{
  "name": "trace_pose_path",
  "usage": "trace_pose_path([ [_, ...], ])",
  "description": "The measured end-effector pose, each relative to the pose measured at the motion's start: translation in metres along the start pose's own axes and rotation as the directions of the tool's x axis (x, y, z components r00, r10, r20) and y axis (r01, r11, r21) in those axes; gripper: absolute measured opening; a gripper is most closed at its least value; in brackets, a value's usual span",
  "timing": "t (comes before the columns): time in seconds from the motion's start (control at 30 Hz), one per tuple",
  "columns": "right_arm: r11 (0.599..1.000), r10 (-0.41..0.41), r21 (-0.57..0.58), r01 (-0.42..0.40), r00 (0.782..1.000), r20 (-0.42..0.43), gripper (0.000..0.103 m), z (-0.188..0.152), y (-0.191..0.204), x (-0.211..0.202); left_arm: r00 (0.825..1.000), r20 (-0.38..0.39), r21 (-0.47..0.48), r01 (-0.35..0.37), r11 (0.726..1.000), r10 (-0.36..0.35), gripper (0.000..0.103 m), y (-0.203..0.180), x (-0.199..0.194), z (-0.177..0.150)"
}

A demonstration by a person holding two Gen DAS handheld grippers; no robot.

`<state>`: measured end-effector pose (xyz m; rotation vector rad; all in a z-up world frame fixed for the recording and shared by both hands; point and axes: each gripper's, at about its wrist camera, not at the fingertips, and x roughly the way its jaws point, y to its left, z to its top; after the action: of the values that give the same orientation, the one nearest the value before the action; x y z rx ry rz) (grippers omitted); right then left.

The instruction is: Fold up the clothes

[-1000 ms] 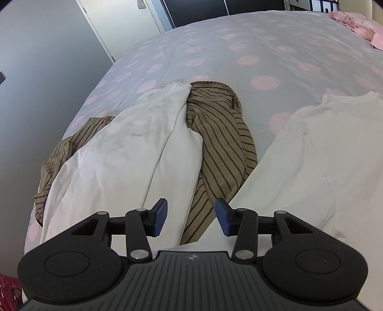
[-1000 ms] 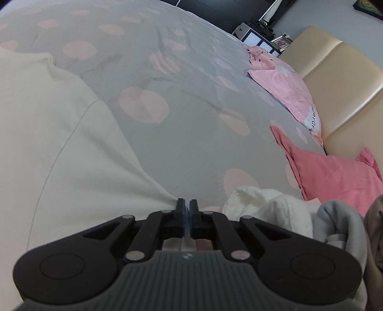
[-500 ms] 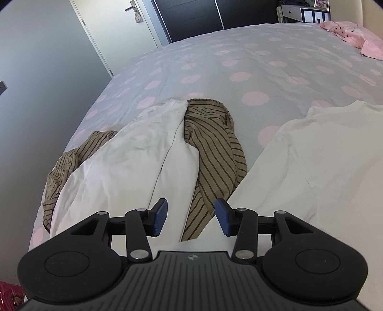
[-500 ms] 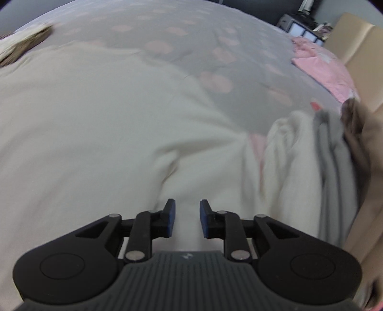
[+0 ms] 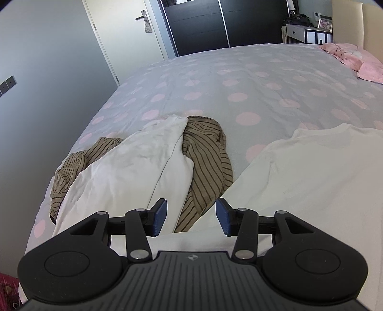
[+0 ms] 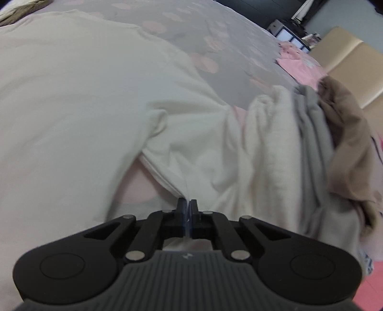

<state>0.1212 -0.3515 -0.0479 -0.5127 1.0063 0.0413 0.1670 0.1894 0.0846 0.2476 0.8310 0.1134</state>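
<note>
The cream T-shirt (image 6: 71, 95) lies spread flat on the bed (image 5: 239, 79), a plain, matte knit with soft creases, its round neck toward the far side in the left wrist view (image 5: 335, 167). Its near hem is gathered into a peaked fold that lifts off the cover and runs straight into the right claw (image 6: 186, 207), whose jaws are pressed together on that edge of cloth; the view there is blurred, yet the fabric clearly fans out from the pinch. Under the lifted hem a pink dot of the cover shows. The bed cover is smooth grey cotton printed with pale pink circles. Just right of the shirt sits a heap of 3 crumpled garments: a ribbed cream one (image 6: 268, 134), a grey one (image 6: 311, 124) and a tan one (image 6: 344, 124), bunched side by side. The left claw (image 5: 191, 215) hangs above the bed with its blue pads (image 5: 160, 213) spread apart and nothing between them. Ahead of it lies a white shirt (image 5: 124, 172) draped over a brown striped garment (image 5: 208, 162), both rumpled, to the left of the T-shirt. Pink pillows (image 5: 354, 57) rest at the head of the bed, by a padded beige headboard (image 5: 352, 21).
</note>
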Motion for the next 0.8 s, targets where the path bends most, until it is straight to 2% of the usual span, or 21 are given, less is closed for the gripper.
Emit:
trace_pose_path([
  [0.1, 0.998, -0.032, 0.046, 0.034, 0.999, -0.032, 0.002, -0.010, -0.015, 0.005, 1.000, 0.001, 0.019, -0.005, 1.000, 0.005, 0.043, -0.006, -0.002, -0.001],
  [0.2, 0.992, -0.019, 0.123, 0.024, 0.999, -0.038, 0.001, -0.015, -0.030, 0.009, 1.000, 0.000, 0.035, -0.006, 0.999, 0.006, 0.043, -0.009, -0.005, -0.001],
  [0.3, 0.990, -0.013, 0.137, 0.019, 0.999, -0.042, 0.001, -0.015, -0.032, 0.009, 1.000, 0.004, 0.053, 0.000, 0.999, 0.000, 0.043, -0.013, -0.012, -0.004],
  [0.43, 0.986, 0.026, 0.166, -0.022, 0.999, -0.021, 0.003, -0.014, -0.037, -0.003, 0.996, -0.023, 0.083, 0.091, 0.992, -0.090, 0.043, -0.022, -0.018, -0.017],
  [0.5, 0.984, 0.045, 0.174, -0.045, 0.999, 0.007, 0.011, -0.014, -0.038, -0.016, 0.988, -0.049, 0.104, 0.152, 0.983, -0.148, 0.044, -0.027, -0.020, -0.027],
  [0.53, 0.983, 0.055, 0.175, -0.058, 0.998, 0.023, 0.014, -0.015, -0.038, -0.024, 0.982, -0.065, 0.122, 0.187, 0.975, -0.180, 0.044, -0.030, -0.020, -0.035],
  [0.6, 0.977, 0.100, 0.186, -0.106, 0.994, 0.042, 0.030, -0.019, -0.035, -0.037, 0.962, -0.109, 0.162, 0.266, 0.950, -0.250, 0.044, -0.036, -0.021, -0.053],
  [0.7, 0.960, 0.185, 0.207, -0.190, 0.982, 0.046, 0.031, -0.028, -0.027, -0.053, 0.926, -0.184, 0.205, 0.365, 0.908, -0.331, 0.044, -0.044, -0.025, -0.086],
  [0.8, 0.936, 0.279, 0.215, -0.277, 0.960, 0.022, 0.031, -0.039, -0.008, -0.062, 0.883, -0.259, 0.236, 0.450, 0.861, -0.390, 0.044, -0.048, -0.031, -0.120],
])
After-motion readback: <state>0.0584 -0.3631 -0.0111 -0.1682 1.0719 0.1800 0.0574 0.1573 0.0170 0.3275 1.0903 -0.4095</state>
